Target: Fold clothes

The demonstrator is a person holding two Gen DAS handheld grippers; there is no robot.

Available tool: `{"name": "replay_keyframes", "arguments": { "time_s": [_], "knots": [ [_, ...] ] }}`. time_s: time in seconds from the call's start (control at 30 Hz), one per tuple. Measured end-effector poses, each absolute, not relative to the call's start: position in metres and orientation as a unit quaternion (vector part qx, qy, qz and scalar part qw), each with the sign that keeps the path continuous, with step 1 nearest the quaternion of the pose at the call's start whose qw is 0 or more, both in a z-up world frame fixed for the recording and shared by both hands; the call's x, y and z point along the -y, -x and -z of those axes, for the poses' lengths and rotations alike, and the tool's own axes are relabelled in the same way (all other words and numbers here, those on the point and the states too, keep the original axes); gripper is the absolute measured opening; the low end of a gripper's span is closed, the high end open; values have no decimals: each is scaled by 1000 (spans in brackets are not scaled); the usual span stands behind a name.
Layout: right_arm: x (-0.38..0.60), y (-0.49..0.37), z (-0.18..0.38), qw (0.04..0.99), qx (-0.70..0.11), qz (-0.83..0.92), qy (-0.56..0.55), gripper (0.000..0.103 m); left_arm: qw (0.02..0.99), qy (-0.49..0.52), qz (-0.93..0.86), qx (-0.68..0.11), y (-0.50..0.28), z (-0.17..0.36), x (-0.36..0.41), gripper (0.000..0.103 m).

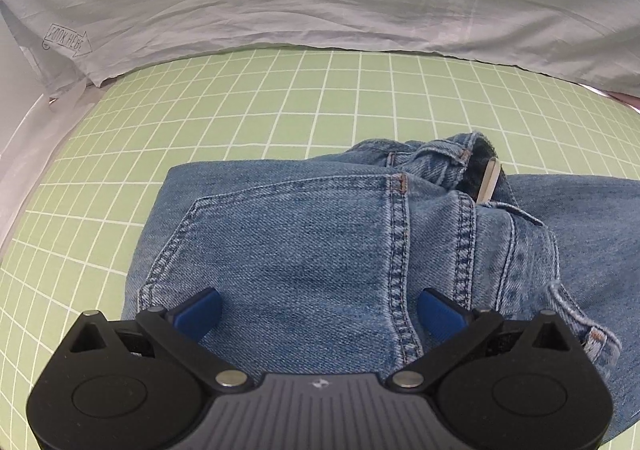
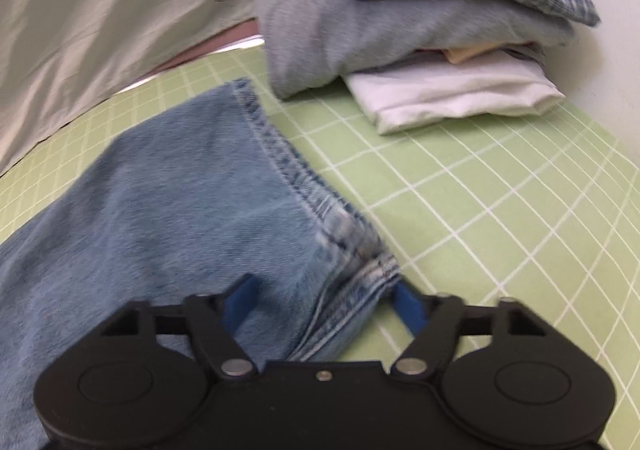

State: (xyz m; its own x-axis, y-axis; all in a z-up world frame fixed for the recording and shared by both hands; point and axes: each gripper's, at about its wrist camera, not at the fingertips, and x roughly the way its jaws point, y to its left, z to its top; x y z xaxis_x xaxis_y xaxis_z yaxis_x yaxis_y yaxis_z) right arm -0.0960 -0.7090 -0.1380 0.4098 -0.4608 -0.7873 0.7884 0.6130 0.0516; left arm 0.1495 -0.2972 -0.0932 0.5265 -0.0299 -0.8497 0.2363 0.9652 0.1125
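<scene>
Left gripper [image 1: 320,310] is spreading its blue fingers [image 1: 200,312] wide over the back pocket of the jeans [image 1: 320,234], gripping nothing. Right gripper [image 2: 322,304] is straddling the hem corner, pads not yet pinching. The jeans are lying on the green grid mat [image 1: 240,98], folded clothes stack [image 2: 420,30] sitting beyond.

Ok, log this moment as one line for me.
task: fold jeans | left gripper: open over back pocket | right gripper: open, astride leg hem | folded stack: on green grid mat
</scene>
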Motion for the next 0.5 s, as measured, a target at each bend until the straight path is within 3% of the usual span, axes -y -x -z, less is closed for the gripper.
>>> {"name": "replay_keyframes", "arguments": {
  "time_s": [0.07,0.17,0.5],
  "knots": [
    [706,92,135,818,-389,370,-206,33,863,-108,76,-488,-152,92,298,103],
    [702,82,132,827,-411,347,-165,23,857,-103,82,-498,-157,90,296,103],
    [653,67,65,873,-362,320,-64,18,871,-22,83,-484,-139,61,262,103]
  ]
}}
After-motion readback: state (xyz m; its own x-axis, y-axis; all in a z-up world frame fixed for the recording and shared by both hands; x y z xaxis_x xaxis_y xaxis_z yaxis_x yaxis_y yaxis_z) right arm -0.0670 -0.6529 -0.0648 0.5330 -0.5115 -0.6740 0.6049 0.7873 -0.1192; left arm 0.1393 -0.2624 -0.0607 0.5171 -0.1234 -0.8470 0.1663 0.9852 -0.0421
